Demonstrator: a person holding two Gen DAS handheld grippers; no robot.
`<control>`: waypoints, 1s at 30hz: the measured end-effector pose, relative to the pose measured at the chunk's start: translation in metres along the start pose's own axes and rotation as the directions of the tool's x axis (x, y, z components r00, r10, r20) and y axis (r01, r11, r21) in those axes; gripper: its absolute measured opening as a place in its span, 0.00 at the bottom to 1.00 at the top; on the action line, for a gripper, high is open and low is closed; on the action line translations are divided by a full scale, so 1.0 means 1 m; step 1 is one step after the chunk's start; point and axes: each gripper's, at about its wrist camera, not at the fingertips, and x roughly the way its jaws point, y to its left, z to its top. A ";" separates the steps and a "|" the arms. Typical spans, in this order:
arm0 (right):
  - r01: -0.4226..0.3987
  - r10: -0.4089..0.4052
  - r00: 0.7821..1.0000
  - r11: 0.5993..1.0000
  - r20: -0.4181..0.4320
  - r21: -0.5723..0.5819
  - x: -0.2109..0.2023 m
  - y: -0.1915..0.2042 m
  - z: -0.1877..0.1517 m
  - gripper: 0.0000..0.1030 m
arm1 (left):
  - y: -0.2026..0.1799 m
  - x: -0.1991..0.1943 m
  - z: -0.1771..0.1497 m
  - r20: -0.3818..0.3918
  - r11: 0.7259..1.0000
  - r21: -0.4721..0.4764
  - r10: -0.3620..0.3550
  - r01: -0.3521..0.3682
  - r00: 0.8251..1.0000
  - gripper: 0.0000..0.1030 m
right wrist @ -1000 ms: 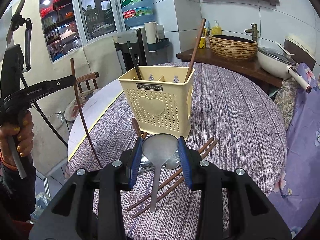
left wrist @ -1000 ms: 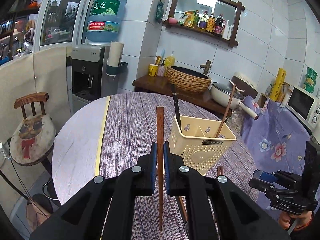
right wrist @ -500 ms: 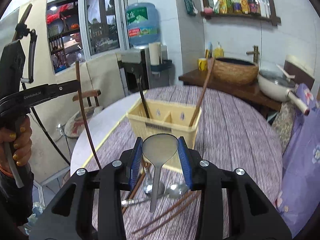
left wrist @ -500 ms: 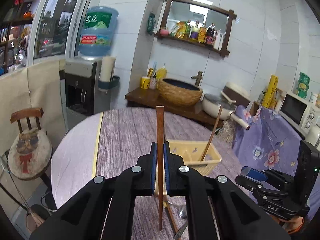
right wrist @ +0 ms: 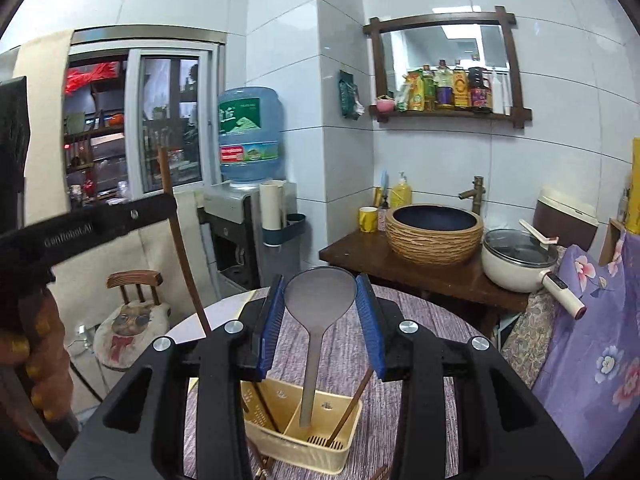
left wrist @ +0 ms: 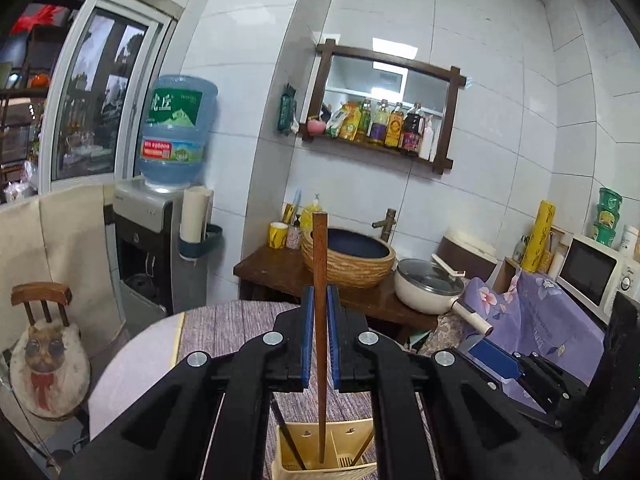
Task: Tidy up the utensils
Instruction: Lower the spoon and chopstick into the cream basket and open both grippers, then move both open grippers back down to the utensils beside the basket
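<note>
With both tools now raised above the caddy [right wrist: 304, 432], left gripper [left wrist: 319, 344] clamps chopstick [left wrist: 320, 264], right gripper [right wrist: 320, 332] pinches spoon [right wrist: 320, 292]: ready to lower in

Each gripper is a black plastic frame with cut-out arms that taper forward to two flat fingers faced with ribbed blue pads [right wrist: 269, 322]. Round silver screw heads [right wrist: 406, 327] sit behind the pads, two per side. In the right wrist view the left gripper [right wrist: 170, 204] shows white lettering along its side, and the hand [right wrist: 38, 364] behind it has yellow-painted nails.
</note>
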 end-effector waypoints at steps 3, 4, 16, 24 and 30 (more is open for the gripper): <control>0.032 -0.032 0.999 0.999 -0.024 0.011 0.019 -0.006 -0.022 0.36 | 0.005 0.017 -0.019 -0.023 1.000 -0.016 0.014 -0.015 1.000 0.07; 0.038 -0.037 0.999 0.999 -0.035 0.014 0.023 -0.006 -0.028 0.36 | 0.008 0.023 -0.028 -0.031 1.000 -0.021 0.019 -0.020 0.999 0.07; 0.056 -0.052 0.987 0.998 -0.150 0.018 0.062 -0.009 -0.107 0.36 | 0.014 0.042 -0.098 -0.113 1.000 0.003 0.018 -0.018 0.993 0.07; 0.072 -0.072 0.982 0.997 -0.173 -0.003 0.065 -0.010 -0.127 0.36 | 0.021 0.053 -0.122 -0.171 0.999 0.020 0.033 -0.030 0.985 0.07; 0.050 -0.048 0.985 0.999 -0.164 0.012 0.061 -0.014 -0.128 0.46 | 0.024 0.052 -0.126 -0.184 1.000 0.004 0.022 -0.021 0.983 0.07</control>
